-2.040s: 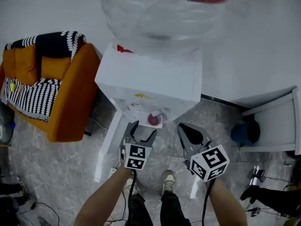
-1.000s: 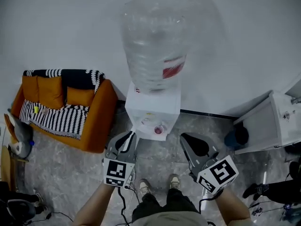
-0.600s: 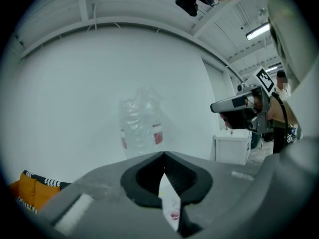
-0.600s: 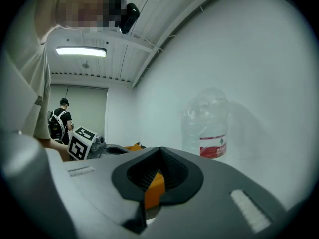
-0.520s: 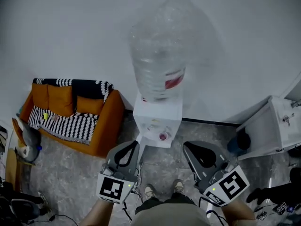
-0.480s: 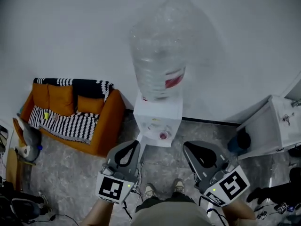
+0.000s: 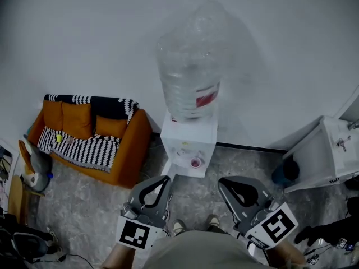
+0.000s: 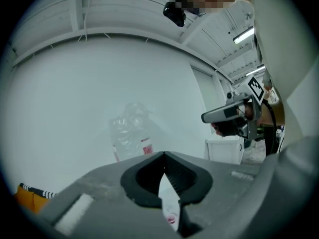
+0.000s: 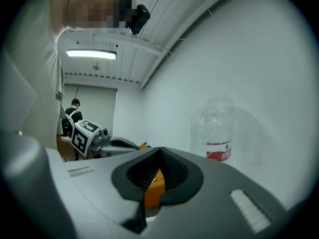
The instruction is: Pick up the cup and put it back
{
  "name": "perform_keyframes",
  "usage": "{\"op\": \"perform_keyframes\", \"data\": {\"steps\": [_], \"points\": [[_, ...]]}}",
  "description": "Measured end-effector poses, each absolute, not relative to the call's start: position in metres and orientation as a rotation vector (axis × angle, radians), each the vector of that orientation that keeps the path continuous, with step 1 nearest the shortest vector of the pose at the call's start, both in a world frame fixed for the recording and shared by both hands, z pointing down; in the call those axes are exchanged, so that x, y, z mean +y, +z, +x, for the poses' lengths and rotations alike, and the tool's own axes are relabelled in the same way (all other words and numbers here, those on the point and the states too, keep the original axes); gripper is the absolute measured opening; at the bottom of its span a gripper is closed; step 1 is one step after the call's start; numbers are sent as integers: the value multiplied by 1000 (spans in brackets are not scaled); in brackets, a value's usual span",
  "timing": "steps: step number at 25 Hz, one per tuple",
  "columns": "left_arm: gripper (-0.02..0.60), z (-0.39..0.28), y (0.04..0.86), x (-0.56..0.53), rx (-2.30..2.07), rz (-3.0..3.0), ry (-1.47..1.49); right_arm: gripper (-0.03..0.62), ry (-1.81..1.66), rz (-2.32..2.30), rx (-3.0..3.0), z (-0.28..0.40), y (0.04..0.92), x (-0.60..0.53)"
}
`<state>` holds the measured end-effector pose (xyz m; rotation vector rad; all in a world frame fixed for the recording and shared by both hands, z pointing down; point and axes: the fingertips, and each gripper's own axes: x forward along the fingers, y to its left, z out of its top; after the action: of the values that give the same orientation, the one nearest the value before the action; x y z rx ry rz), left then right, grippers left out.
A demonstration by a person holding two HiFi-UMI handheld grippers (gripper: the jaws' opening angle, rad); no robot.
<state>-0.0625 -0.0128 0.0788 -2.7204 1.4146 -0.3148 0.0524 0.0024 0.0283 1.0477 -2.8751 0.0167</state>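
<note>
A small pink cup (image 7: 195,162) stands on the drip shelf of the white water dispenser (image 7: 189,140), under the big clear bottle (image 7: 189,72). My left gripper (image 7: 163,179) is shut and holds nothing, well back from the dispenser at the lower left of the cup. My right gripper (image 7: 224,183) is shut and empty too, at the lower right. In the left gripper view the cup (image 8: 171,218) shows far off through the slit below the closed tips (image 8: 164,153), with the bottle (image 8: 130,136) beyond. The right gripper view shows its closed tips (image 9: 159,148) and the bottle (image 9: 215,132).
An orange sofa (image 7: 126,150) with a striped blanket stands left of the dispenser. A white cabinet (image 7: 328,153) and a dark blue bin (image 7: 286,170) are to the right. Cables and gear lie on the grey floor (image 7: 84,212). A white wall is behind.
Both grippers have pulled back and risen away from the dispenser, which now looks smaller and farther. The left jaws, open beside the cup earlier, are closed. The cup stays on the shelf.
</note>
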Motion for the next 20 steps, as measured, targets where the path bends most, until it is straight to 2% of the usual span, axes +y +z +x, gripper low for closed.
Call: {"op": "perform_keyframes", "data": {"steps": [20], "points": [[3, -53, 74, -23, 1477, -2715, -283, 3, 18, 1126, -2828, 77, 41, -23]]}}
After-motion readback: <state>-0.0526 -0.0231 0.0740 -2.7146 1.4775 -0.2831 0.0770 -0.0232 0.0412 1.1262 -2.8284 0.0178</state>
